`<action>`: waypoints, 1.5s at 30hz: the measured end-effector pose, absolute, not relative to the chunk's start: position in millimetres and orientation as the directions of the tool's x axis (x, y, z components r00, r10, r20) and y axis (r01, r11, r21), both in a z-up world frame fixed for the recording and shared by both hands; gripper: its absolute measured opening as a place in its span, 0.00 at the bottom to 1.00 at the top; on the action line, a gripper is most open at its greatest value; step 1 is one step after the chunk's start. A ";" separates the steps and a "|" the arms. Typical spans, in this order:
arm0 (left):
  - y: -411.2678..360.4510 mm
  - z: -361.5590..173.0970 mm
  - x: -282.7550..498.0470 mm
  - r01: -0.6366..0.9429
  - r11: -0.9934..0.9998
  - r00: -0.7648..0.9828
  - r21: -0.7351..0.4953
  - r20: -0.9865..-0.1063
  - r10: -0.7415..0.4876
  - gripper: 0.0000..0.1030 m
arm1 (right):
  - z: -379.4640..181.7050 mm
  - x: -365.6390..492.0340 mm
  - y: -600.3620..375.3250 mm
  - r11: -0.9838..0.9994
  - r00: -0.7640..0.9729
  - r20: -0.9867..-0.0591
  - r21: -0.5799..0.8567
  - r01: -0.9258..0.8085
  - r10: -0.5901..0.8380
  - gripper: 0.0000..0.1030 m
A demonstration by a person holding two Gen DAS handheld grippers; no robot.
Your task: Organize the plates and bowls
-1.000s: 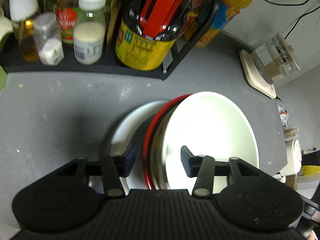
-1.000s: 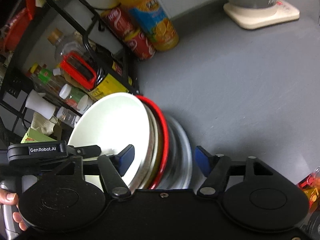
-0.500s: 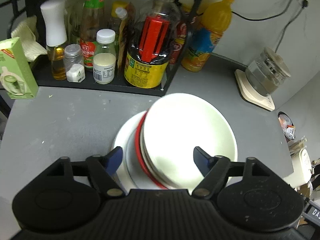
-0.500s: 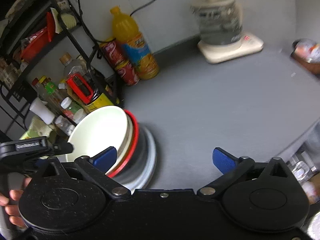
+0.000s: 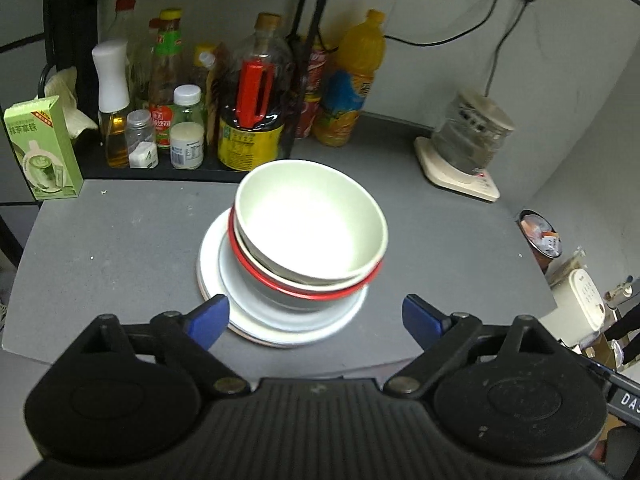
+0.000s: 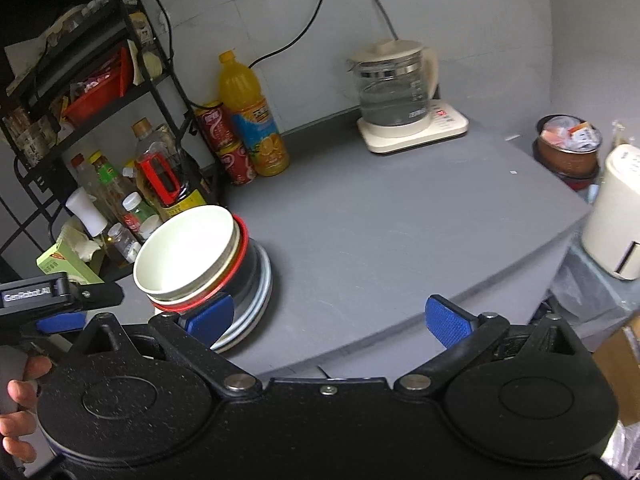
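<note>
Stack of dishes sits mid-desk [image 5: 120,240], just in front of the black rack [image 5: 180,174]. Bottom up: white plates [image 5: 288,320], flat; a red-rimmed bowl [image 5: 304,294]; a cream bowl [image 5: 308,220] nested on top. All mouths face up, but the cream bowl sits tilted in the bowl below, its rim higher toward the rack side in the left wrist view (round things, no real long axis). The cream bowl's inside shows only bare glaze. What lies between the nested bowls cannot be seen.

Left tongs [image 5: 316,316]: jaws wide apart and opening, nothing between the blue pads; near edge of the plates shows past the left pad, not touching as far as I can tell. Right tongs [image 6: 328,320]: jaws spread fully, nothing clamped; the stack shows behind the left pad in that view.

The rack holds sauce and oil bottles, small jars. Green carton [image 5: 42,148] stands upright beside the rack. Orange drink bottle [image 6: 252,120] and red cans [image 6: 226,144] stand at the wall. Glass kettle [image 6: 394,88] on its base holds clear water. A hand [image 6: 20,412] grips the left handle.
</note>
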State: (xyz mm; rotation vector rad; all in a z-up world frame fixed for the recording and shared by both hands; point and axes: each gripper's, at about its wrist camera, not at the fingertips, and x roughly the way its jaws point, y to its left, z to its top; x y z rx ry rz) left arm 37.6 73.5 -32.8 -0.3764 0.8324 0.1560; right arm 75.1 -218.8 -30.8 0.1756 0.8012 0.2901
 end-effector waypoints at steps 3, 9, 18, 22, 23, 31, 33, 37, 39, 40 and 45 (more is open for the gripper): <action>60.3 -26.6 23.2 -0.259 0.929 0.683 -0.266 -0.730 -0.018 0.93 | -25.7 61.4 -230.8 0.952 0.680 -0.668 0.252 -0.176 0.303 1.00; 38.5 -18.6 -0.8 -0.224 0.939 0.712 -0.260 -0.702 -0.024 0.94 | -15.9 37.2 -253.7 0.958 0.721 -0.634 0.238 -0.161 0.279 1.00; 16.1 -10.8 -20.5 -0.161 0.948 0.723 -0.274 -0.687 -0.076 0.94 | -1.3 16.6 -266.3 0.970 0.758 -0.610 0.210 -0.126 0.230 1.00; 8.6 0.0 -29.1 -0.136 0.953 0.743 -0.269 -0.664 -0.082 0.94 | 8.0 11.5 -265.1 0.971 0.768 -0.599 0.200 -0.130 0.227 1.00; 6.1 2.8 -31.6 -0.129 0.956 0.748 -0.262 -0.659 -0.079 0.94 | 10.4 9.7 -264.4 0.971 0.774 -0.591 0.198 -0.136 0.228 1.00; -1.2 16.3 -45.9 -0.106 0.970 0.762 -0.218 -0.645 -0.062 0.94 | 18.0 0.4 -260.0 0.972 0.784 -0.577 0.175 -0.158 0.231 1.00; -0.4 16.5 -48.8 -0.105 0.970 0.763 -0.218 -0.644 -0.062 0.94 | 18.2 -3.2 -260.5 0.970 0.787 -0.570 0.186 -0.158 0.237 1.00; 0.9 15.4 -51.1 -0.106 0.972 0.762 -0.211 -0.645 -0.057 0.94 | 16.0 -5.6 -261.0 0.966 0.776 -0.579 0.197 -0.166 0.251 1.00; 0.8 14.6 -51.4 -0.099 0.975 0.758 -0.200 -0.649 -0.057 0.94 | 14.6 -7.2 -259.8 0.967 0.773 -0.582 0.193 -0.169 0.251 1.00; 0.3 14.3 -51.2 -0.097 0.977 0.756 -0.192 -0.652 -0.053 0.94 | 13.9 -8.0 -258.9 0.967 0.772 -0.585 0.188 -0.170 0.250 1.00; -0.6 15.9 -51.0 -0.096 0.978 0.759 -0.184 -0.650 -0.048 0.94 | 11.3 -8.5 -258.1 0.966 0.759 -0.599 0.196 -0.170 0.255 1.00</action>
